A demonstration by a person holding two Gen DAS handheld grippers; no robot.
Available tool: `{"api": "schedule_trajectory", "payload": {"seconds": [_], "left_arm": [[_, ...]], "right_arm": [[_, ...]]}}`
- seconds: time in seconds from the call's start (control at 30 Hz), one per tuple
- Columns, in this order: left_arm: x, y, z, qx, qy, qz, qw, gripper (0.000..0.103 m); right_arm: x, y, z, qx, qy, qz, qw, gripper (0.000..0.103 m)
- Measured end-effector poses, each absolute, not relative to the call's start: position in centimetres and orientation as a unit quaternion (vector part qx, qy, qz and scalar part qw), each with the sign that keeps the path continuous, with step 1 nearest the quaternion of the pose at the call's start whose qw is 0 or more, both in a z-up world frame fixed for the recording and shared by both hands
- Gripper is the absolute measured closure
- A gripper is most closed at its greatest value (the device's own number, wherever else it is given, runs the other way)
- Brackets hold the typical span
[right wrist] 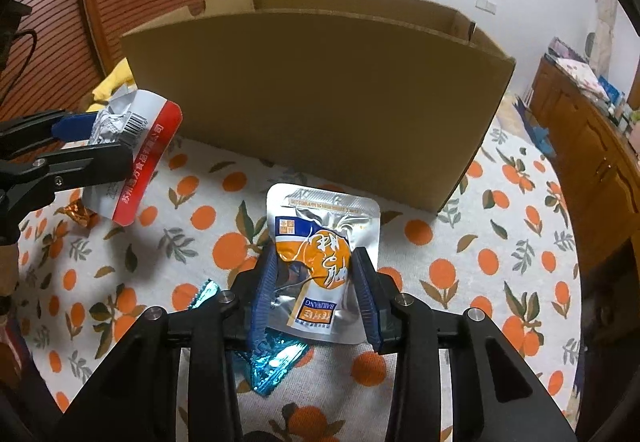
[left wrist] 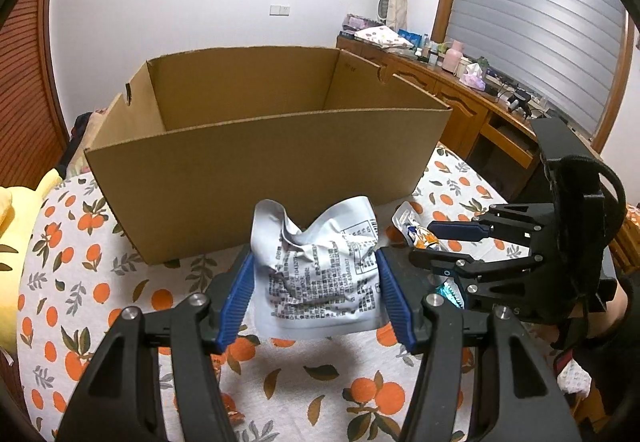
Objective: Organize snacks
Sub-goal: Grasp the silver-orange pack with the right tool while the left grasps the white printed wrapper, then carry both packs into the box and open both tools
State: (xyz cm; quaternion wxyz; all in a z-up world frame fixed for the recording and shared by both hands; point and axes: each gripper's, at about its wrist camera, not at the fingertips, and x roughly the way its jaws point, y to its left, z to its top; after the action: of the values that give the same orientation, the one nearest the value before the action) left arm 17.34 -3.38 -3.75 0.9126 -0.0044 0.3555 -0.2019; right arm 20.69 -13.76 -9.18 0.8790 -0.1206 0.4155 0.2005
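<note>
My left gripper (left wrist: 316,282) is shut on a crumpled white snack bag with black print (left wrist: 320,278), held above the cloth in front of the open cardboard box (left wrist: 260,158). The bag's red edge (right wrist: 144,162) shows in the right wrist view. My right gripper (right wrist: 316,294) has its blue pads on both sides of a silver and orange snack pouch (right wrist: 320,254) that lies on the cloth. Its pads touch the pouch's edges. The right gripper (left wrist: 448,242) also shows in the left wrist view, over the pouch (left wrist: 416,230).
A blue foil candy (right wrist: 276,362) lies under the right gripper and a brown foil candy (right wrist: 78,214) lies at the left. The orange-print cloth (right wrist: 480,262) covers the surface. A wooden dresser (left wrist: 460,98) with clutter stands at the right. A yellow plush (left wrist: 16,226) lies at the left.
</note>
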Motion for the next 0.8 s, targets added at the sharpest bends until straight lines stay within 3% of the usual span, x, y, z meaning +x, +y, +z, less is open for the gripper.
{"api": "schedule_trajectory", "payload": {"seconds": [0.8], "left_arm": [[18.1, -2.0, 2.6, 0.004, 0.297, -0.204, 0.933, 0.044]], "right_arm": [[19.0, -13.0, -0.4, -0.117, 0.317, 0.226, 0.914, 0.065]]}}
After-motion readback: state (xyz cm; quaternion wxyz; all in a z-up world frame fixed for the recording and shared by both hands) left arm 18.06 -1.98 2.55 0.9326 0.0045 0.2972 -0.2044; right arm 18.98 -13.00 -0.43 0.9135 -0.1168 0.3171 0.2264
